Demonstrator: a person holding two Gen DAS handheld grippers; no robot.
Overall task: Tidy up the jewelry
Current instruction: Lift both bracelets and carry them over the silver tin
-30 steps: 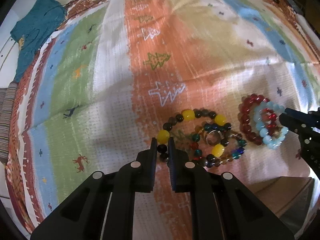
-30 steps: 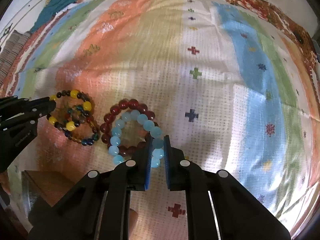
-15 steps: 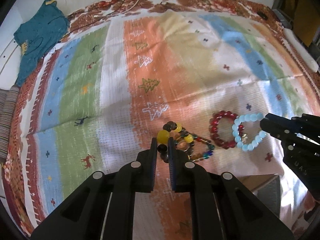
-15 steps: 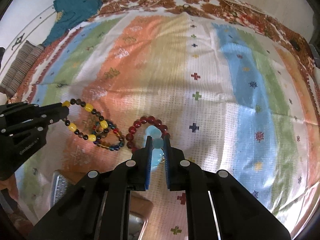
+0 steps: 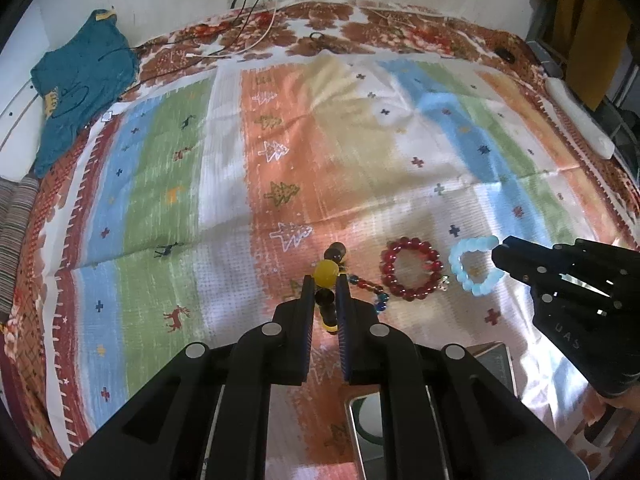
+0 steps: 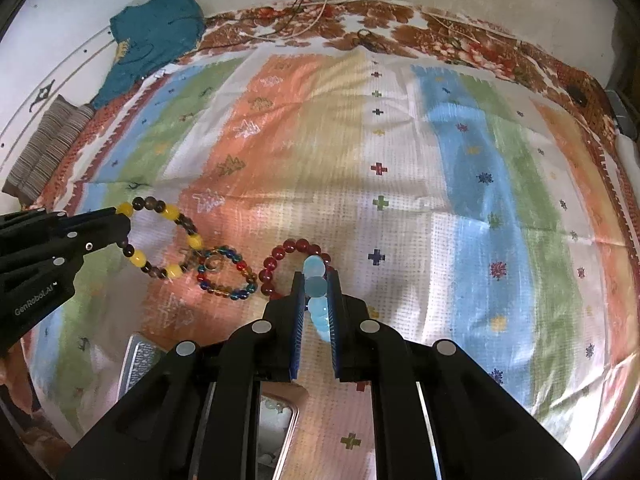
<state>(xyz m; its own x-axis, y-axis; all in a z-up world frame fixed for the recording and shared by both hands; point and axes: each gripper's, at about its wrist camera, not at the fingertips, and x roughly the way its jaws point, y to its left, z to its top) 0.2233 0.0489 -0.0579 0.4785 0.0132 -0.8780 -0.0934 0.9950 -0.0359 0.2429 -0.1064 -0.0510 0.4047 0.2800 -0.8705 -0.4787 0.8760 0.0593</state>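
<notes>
My left gripper (image 5: 325,292) is shut on a bracelet of yellow and dark beads (image 5: 326,273), which hangs lifted over the striped cloth (image 5: 224,200). Seen from the right wrist, that bracelet (image 6: 160,236) dangles as a loop from the left gripper (image 6: 122,228). My right gripper (image 6: 317,282) is shut on a pale blue bead bracelet (image 6: 314,268), also raised; the left wrist view shows this blue bracelet (image 5: 476,266) hanging at the right gripper (image 5: 500,258). A red bead bracelet (image 5: 412,270) and a small multicoloured bracelet (image 6: 228,274) with a ring (image 6: 212,264) lie on the cloth.
A metal-lined box (image 6: 140,360) sits below both grippers at the near edge. A teal garment (image 5: 80,92) and a striped cushion (image 5: 12,240) lie far left. Cables (image 5: 248,20) run along the far wall. A white object (image 5: 580,120) rests at the far right.
Both grippers have risen, lifting the yellow-and-dark bracelet and the blue bracelet off the cloth. The red and multicoloured bracelets stayed down. The box has come into view below.
</notes>
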